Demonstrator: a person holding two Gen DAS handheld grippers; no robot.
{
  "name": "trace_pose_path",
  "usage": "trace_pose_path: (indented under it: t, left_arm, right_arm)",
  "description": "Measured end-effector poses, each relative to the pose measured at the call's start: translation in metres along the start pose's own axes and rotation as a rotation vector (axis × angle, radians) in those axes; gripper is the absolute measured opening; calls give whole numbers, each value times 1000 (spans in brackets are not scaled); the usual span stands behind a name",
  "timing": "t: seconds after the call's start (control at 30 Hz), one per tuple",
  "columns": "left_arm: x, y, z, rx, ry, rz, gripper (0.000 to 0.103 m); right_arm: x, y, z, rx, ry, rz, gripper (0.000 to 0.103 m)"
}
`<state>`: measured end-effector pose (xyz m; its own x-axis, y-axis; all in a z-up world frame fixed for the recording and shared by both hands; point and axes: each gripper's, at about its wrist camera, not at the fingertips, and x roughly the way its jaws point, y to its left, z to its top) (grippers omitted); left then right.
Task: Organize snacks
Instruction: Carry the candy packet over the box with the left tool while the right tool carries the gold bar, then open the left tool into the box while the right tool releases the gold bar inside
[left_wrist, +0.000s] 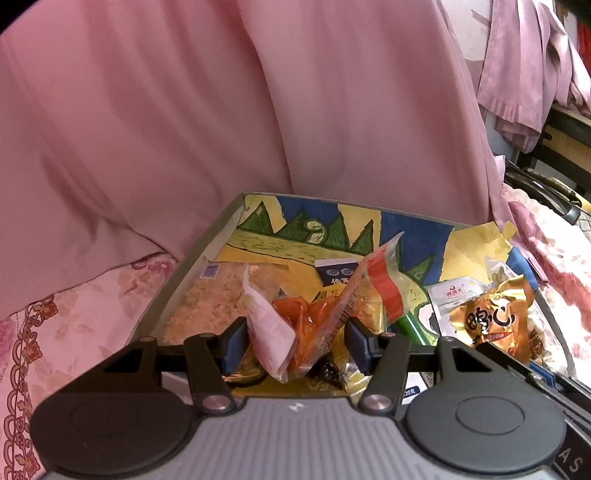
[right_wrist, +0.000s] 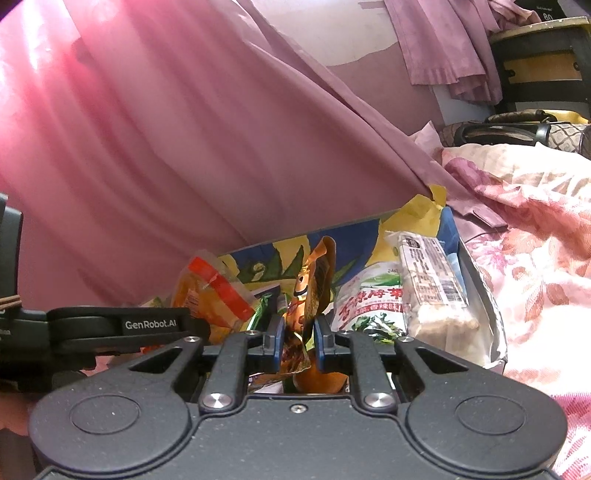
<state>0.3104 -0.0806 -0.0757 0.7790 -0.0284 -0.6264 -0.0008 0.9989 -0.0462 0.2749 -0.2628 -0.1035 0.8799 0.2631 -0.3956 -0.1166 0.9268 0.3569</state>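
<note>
A colourful cardboard box (left_wrist: 207, 243) with a dinosaur drawing inside holds several snack packets on the bed. My left gripper (left_wrist: 295, 336) is over the box with its jaws apart, and an orange-red clear packet (left_wrist: 314, 325) stands between them, touching the pads. A gold packet (left_wrist: 495, 325) lies at the box's right. In the right wrist view, my right gripper (right_wrist: 299, 339) is shut on a brown-orange packet (right_wrist: 310, 291) that stands upright above the box (right_wrist: 480, 280). The left gripper's arm (right_wrist: 110, 328) shows at the left there.
A pink curtain (left_wrist: 221, 110) hangs close behind the box. Flowered bedding (right_wrist: 535, 258) surrounds it. A white seaweed packet (right_wrist: 373, 299) and a clear biscuit pack (right_wrist: 432, 284) lie in the box's right side. Furniture and a bag (right_wrist: 517, 129) stand at the far right.
</note>
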Motion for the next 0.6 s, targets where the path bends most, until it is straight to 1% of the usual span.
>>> trace_pose_path:
  t: [0.23,0.33,0.37,0.5,0.6]
  left_arm:
    - [0,0,0,2,-1,1,62]
    - [0,0,0,0,0,1,62]
    - [1,0,-1,0,1,1,62]
    - [1,0,-1,0,0,-1,64]
    - [-1,0,-1,10,-12,5,70]
  right_arm:
    - [0,0,0,-4,2,-2,19]
    - [0,0,1,-4,2,-2,22]
    - [0,0,1,-4,3,-6,25]
    - [0,-1,1,0,6,-10,25]
    - [0,-1,1,-2,7,-13,25]
